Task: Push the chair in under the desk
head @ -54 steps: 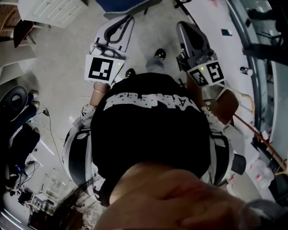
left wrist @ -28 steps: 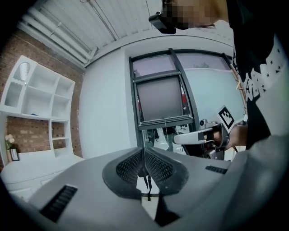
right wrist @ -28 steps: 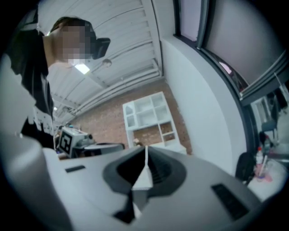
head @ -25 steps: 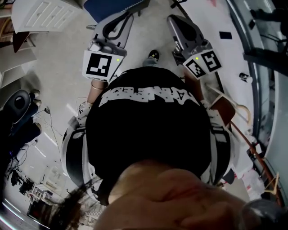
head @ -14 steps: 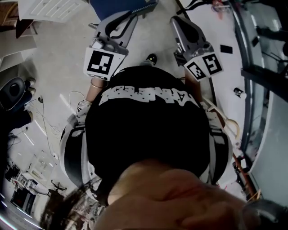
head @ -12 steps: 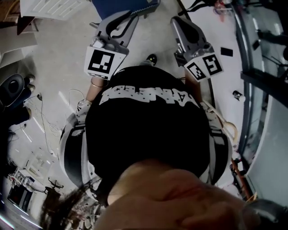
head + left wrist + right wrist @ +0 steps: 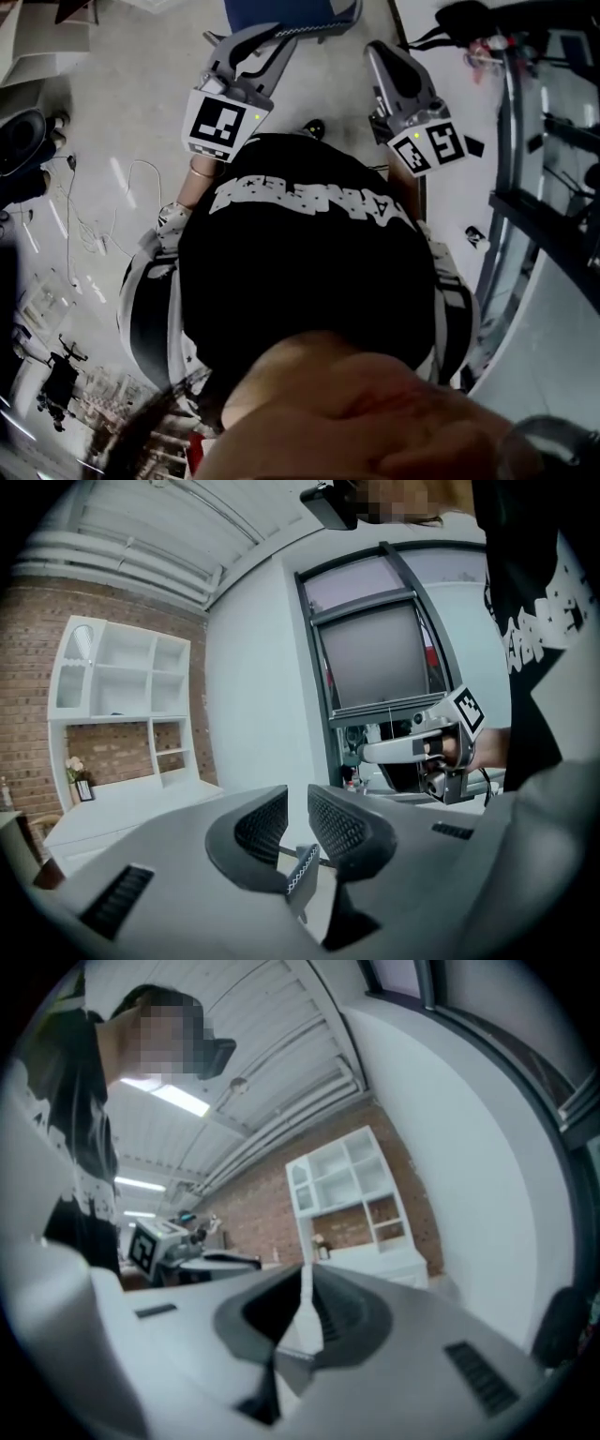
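The left hand-held gripper (image 7: 298, 806) had just been opening and stood narrowly apart with nothing between its jaws. The right hand-held gripper (image 7: 304, 1288) was closed tight and empty. Both were held level ahead of the person, pointing at a blue seat, probably the chair (image 7: 309, 11), which lay just past the left tips at the head view's top edge. The step looked like the approach, with the push not yet begun. Next, both needed to meet the chair squarely and press it toward the table, which no view showed clearly. Below was pale floor (image 7: 141, 84) strewn with cables (image 7: 89, 220). White shelves (image 7: 122, 705) stood against a brick wall (image 7: 33, 696).
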